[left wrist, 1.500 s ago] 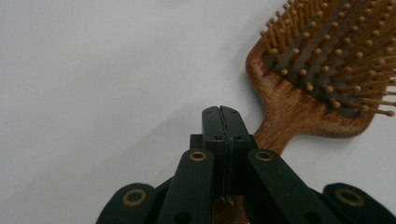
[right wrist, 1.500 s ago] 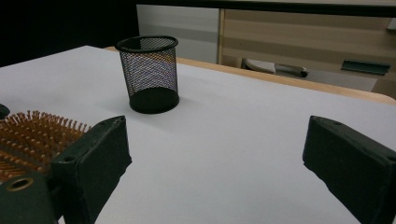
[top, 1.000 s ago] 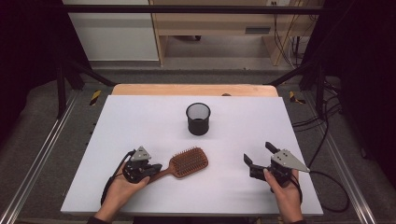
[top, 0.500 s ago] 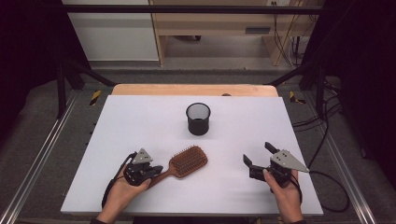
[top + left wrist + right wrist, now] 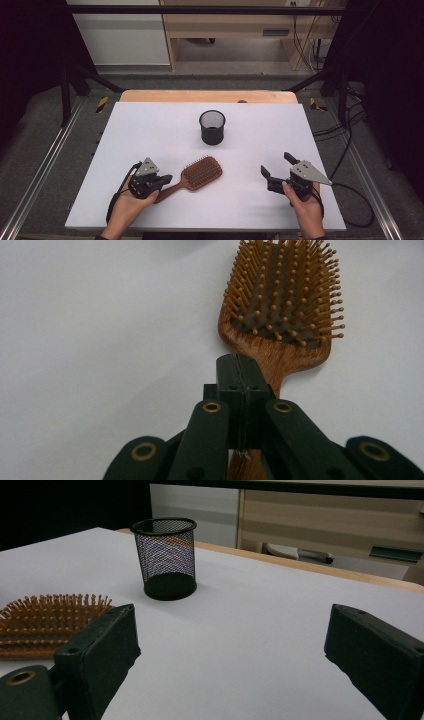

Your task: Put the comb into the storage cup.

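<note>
A wooden paddle hairbrush (image 5: 202,172) lies bristles up on the white table (image 5: 150,130), its handle pointing toward the near left. My left gripper (image 5: 167,178) sits over that handle with its jaws pressed together. In the left gripper view the shut jaws (image 5: 239,362) meet along a thin seam, and the hairbrush (image 5: 285,295) handle runs beneath them. My right gripper (image 5: 276,164) rests near the front right, open, with nothing between its jaws (image 5: 230,630). The hairbrush (image 5: 45,620) lies off to its left.
A black mesh cup (image 5: 212,127) stands upright at the middle of the table, behind the brush, also seen as the mesh cup (image 5: 165,560) in the right gripper view. A wooden strip (image 5: 200,96) runs along the far edge. Cables trail off the right side.
</note>
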`<state>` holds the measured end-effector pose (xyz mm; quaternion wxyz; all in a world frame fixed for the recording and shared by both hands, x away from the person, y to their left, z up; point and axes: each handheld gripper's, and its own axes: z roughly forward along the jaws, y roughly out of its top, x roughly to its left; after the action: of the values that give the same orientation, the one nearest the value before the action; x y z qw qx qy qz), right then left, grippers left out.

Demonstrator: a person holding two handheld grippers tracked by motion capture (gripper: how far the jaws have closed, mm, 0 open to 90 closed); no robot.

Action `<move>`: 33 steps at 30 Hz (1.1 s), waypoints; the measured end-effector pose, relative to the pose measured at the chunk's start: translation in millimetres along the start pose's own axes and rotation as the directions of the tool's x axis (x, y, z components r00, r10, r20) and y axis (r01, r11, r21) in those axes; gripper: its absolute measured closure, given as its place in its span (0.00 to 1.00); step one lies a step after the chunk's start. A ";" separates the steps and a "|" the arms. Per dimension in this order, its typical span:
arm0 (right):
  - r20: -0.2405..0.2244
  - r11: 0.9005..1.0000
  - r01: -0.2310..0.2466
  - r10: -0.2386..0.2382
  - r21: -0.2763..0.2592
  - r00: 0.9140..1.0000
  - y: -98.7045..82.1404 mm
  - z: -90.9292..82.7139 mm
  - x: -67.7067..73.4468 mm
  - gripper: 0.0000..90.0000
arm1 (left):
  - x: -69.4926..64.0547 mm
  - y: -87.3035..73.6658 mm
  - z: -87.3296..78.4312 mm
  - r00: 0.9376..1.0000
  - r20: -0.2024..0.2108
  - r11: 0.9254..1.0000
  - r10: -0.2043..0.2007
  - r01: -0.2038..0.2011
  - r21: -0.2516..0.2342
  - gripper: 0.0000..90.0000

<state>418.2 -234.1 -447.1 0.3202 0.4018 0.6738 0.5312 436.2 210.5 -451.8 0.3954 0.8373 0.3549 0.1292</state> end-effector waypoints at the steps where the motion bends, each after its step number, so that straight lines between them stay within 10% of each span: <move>1: 0.000 1.000 0.000 0.000 0.000 1.000 0.0 0.0 0.0 0.08 | -0.1 0.2 -1.0 1.000 0.001 1.000 -0.001 0.001 -0.003 1.00; 20: 0.002 1.000 -0.002 0.002 -0.001 1.000 0.2 -0.9 -1.0 0.08 | -4.2 6.8 -14.3 1.000 -0.006 0.999 0.013 -0.013 -0.034 1.00; 33: 0.005 1.000 -0.006 0.006 -0.002 1.000 -0.2 -1.4 -2.9 0.08 | -15.3 14.5 -15.1 0.997 -0.056 0.999 0.047 -0.048 -0.022 0.66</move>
<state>418.3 -237.4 -446.9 0.3207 0.4047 0.6711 0.5320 424.9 202.1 -430.1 0.3922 0.8368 0.3442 0.1657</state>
